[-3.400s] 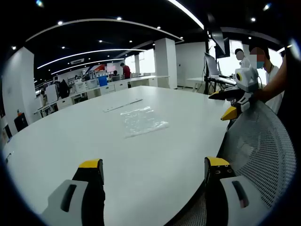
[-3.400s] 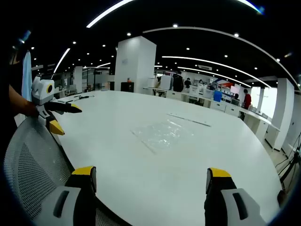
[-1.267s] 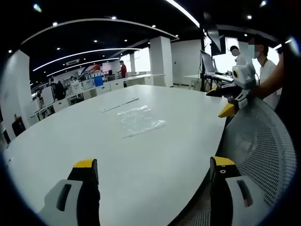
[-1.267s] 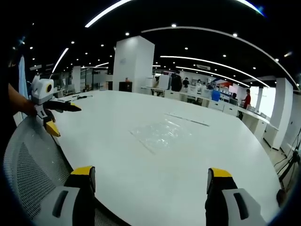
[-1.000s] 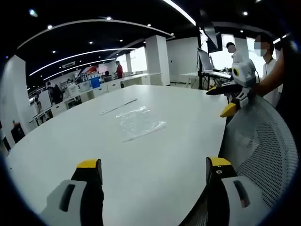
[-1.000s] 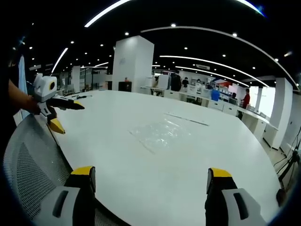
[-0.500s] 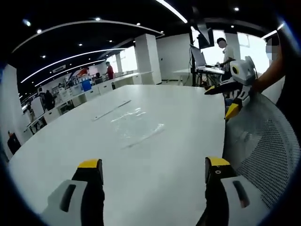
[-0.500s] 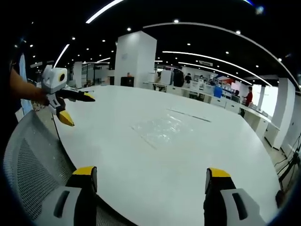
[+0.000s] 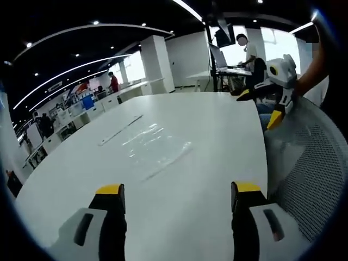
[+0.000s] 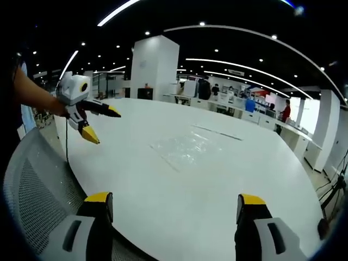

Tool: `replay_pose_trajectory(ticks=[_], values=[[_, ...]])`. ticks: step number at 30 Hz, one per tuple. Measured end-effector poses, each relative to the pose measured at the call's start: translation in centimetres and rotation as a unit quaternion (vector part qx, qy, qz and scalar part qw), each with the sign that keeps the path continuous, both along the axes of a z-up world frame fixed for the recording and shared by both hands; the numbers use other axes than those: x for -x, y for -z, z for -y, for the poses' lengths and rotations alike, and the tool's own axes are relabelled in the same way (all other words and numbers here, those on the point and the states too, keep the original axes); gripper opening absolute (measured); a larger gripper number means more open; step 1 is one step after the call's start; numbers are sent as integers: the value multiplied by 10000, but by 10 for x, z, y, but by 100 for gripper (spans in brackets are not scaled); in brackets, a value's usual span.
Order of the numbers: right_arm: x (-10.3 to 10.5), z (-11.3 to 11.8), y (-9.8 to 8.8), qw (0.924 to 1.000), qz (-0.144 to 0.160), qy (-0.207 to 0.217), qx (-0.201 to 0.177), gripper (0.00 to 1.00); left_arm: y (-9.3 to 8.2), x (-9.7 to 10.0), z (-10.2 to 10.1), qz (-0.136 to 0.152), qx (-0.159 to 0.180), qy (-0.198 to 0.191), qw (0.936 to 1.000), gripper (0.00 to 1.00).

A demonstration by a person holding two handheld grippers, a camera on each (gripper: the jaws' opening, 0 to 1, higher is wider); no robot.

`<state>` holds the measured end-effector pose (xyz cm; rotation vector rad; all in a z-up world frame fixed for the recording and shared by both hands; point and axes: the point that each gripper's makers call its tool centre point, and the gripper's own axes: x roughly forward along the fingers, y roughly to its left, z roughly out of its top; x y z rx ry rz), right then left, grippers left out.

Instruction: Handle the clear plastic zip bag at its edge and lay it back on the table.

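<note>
1. Clear plastic zip bag [image 9: 157,149] lies flat on the white desk [image 9: 206,136], well out from the near edge, untouched by either tool. In the right gripper view the bag [image 10: 187,149] sits mid-desk.
2. A thin pale strip [image 9: 119,129] lies on the desk just beyond the bag, apart from it.
3. Left tool [image 9: 173,191]: jaws spread wide, nothing between them, held above the desk short of the bag. In the right gripper view it [image 10: 100,124] hangs over the desk's left part, jaws parted.
4. Right tool [image 10: 174,201]: jaws spread wide, empty, above the near desk edge. In the left gripper view it [image 9: 261,106] shows at the right, jaws parted.
5. Grey mesh chair back [image 9: 310,163] beside the desk edge.
</note>
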<state>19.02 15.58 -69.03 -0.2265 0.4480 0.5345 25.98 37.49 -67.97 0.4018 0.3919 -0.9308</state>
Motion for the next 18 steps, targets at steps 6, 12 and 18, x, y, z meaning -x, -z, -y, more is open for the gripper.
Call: replay_pose_trajectory(ticks=[6, 12, 18], values=[[0, 0, 0, 10000, -15, -10, 0, 94, 6, -12, 0, -12, -124, 81, 9999, 76], [1, 0, 1, 10000, -24, -13, -1, 94, 9, -23, 2, 34, -302, 212, 9993, 69], [1, 0, 0, 10000, -20, -8, 1, 93, 14, -33, 3, 122, -540, 367, 9978, 62]])
